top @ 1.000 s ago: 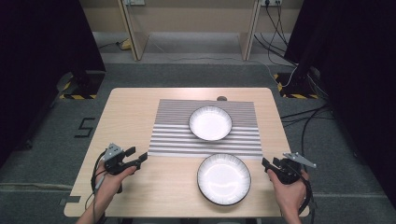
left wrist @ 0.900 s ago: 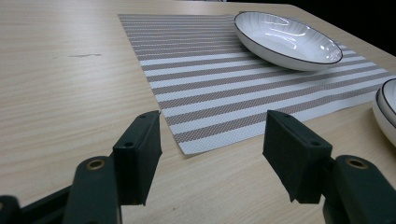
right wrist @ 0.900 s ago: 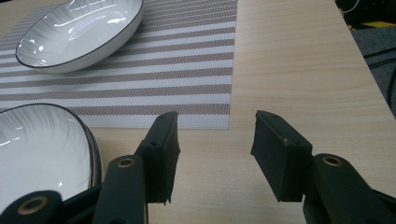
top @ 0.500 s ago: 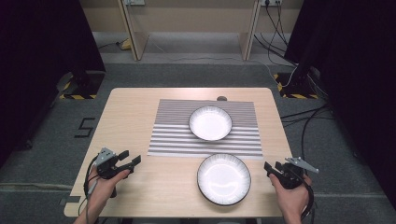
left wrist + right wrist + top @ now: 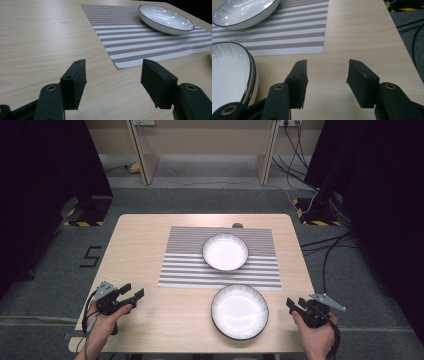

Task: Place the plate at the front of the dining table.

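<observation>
A white bowl with a dark rim rests on the striped placemat. A larger white plate with a dark rim lies on bare wood near the front edge. My left gripper hovers low at the front left, open and empty, pointing toward the mat's near corner. At the front right, my right gripper is open with nothing between its fingers, just right of the plate.
The wooden table has a small dark round spot at its far edge. Grey floor surrounds it, with cables at the right and desk legs at the back.
Both hands have drawn back toward the near edge of the table. The left gripper shifted left and the right gripper lower. Bowl and plate stayed put.
</observation>
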Demonstrator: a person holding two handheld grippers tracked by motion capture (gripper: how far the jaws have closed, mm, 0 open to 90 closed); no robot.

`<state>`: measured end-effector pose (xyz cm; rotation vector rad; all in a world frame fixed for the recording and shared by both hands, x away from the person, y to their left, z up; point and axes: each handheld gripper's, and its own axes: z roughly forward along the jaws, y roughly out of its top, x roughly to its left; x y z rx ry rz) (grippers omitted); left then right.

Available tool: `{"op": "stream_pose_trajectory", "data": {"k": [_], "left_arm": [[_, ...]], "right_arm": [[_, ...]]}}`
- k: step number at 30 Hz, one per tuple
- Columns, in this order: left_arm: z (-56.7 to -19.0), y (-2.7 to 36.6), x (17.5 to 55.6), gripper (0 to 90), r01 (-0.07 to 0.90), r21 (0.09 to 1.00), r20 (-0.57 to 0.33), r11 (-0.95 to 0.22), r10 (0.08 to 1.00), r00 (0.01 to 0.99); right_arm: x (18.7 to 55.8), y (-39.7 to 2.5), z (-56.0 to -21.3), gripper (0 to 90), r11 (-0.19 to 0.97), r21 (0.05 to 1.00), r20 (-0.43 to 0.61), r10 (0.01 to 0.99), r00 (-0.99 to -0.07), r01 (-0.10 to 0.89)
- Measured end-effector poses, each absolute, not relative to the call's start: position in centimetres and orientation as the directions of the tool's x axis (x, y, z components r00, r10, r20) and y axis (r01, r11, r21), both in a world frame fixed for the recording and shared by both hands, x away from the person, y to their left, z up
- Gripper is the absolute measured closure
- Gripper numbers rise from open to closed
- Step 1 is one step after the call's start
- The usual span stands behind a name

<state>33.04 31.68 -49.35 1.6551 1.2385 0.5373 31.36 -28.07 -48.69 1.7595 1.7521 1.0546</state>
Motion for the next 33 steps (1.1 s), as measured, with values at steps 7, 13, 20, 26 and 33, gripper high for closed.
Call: {"op": "stream_pose_trajectory", "data": {"k": [7, 13, 20, 26, 33], "left_arm": [[-49.5, 32.8, 32.5, 36.5, 0.480, 0.877, -0.188, -0.010, 0.912, 0.364], [-49.5, 34.0, 32.0, 36.4, 0.481, 0.877, -0.186, -0.001, 0.922, 0.341], [-49.6, 35.2, 31.5, 36.5, 0.482, 0.876, -0.182, 0.008, 0.931, 0.316], [-49.8, 36.0, 31.1, 36.5, 0.483, 0.875, -0.182, 0.015, 0.936, 0.300], [-49.9, 37.0, 30.6, 36.5, 0.475, 0.879, -0.185, 0.034, 0.944, 0.275]], "right_arm": [[30.7, -28.7, -48.9, 50.2, -0.117, 0.763, 0.214, 0.974, -0.077, 0.636], [30.1, -29.2, -49.1, 50.0, -0.120, 0.760, 0.209, 0.976, -0.065, 0.638], [29.6, -29.7, -49.2, 49.9, -0.127, 0.761, 0.206, 0.977, -0.051, 0.637], [29.2, -29.9, -49.3, 50.0, -0.140, 0.765, 0.211, 0.977, -0.040, 0.629], [28.9, -30.3, -49.5, 49.9, -0.165, 0.763, 0.226, 0.974, -0.017, 0.625]]}}
